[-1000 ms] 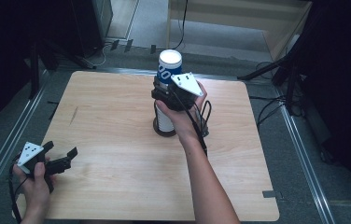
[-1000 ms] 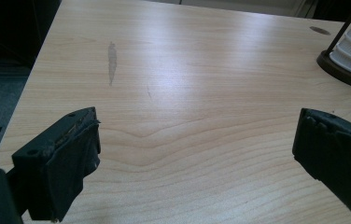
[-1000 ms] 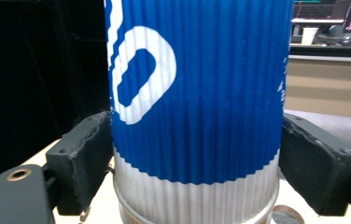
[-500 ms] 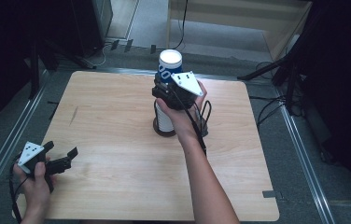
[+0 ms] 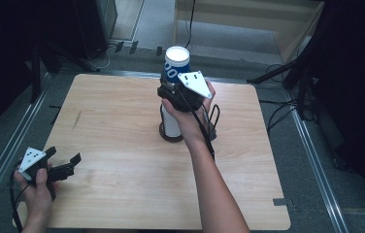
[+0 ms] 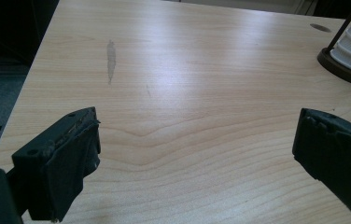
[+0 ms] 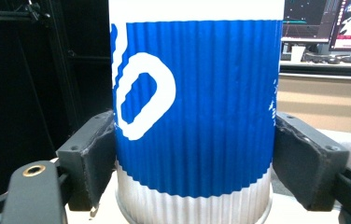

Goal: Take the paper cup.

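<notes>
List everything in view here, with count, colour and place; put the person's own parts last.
Table: one, light wood, centre of the high view.
Cup: one, blue and white, ribbed, held above the stack.
Cup stack: one, white, in a dark holder, table centre.
Holder: one, dark, round base with upright rods.
Monitors: two, lit, background of the right gripper view.
Left tongs: black, open, over the table's near left corner.
Right tongs: black, shut on the cup.
Forearms: two, entering from the bottom.
</notes>
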A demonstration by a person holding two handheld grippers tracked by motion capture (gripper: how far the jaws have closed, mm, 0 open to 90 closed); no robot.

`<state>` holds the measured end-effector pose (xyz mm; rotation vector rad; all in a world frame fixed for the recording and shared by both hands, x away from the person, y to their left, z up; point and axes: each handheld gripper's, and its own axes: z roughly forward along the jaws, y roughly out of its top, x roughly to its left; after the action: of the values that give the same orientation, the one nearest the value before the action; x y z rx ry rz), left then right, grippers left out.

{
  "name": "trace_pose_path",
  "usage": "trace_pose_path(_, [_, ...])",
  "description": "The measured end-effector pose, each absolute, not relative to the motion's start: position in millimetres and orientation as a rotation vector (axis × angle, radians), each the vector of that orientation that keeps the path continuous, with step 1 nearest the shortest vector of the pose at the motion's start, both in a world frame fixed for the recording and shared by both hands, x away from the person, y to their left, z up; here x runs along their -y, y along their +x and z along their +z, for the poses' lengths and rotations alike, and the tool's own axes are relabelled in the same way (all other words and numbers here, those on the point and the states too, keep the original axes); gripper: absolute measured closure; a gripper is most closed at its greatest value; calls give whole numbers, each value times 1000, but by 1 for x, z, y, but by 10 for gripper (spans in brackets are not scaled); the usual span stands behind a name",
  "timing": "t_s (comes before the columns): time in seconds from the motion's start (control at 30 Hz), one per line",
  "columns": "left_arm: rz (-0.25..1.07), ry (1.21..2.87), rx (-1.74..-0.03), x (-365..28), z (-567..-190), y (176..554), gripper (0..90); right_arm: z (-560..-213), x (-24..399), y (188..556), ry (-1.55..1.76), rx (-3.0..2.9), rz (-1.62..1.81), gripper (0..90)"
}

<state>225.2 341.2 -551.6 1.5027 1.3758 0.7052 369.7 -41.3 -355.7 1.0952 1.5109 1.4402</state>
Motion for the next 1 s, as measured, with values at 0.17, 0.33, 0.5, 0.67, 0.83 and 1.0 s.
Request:
trace_pose_path(0.17, [707,1500,-1376,-341,-552,225,18,-349,40,368,1070,-1485,1457,205])
trace_pose_path(0.33, [708,1500,-1375,-341,-552,225,18,-343,40,365,1039,-1453,1446,207])
trace_pose_path(0.5, [707,1502,-1375,-341,-552,225,18,-337,39,362,1020,-1445,1461,207])
trace_pose_path(0.67, [707,1501,-1374,-341,-552,225,18,-331,38,360,1010,-1420,1463,210])
trace_pose_path(0.83, [706,1502,-1375,-341,-552,225,18,-326,37,358,994,-1414,1471,210])
trace_pose_path(1.0, [706,1502,-1375,-341,-552,225,18,-316,36,354,983,-1389,1484,210])
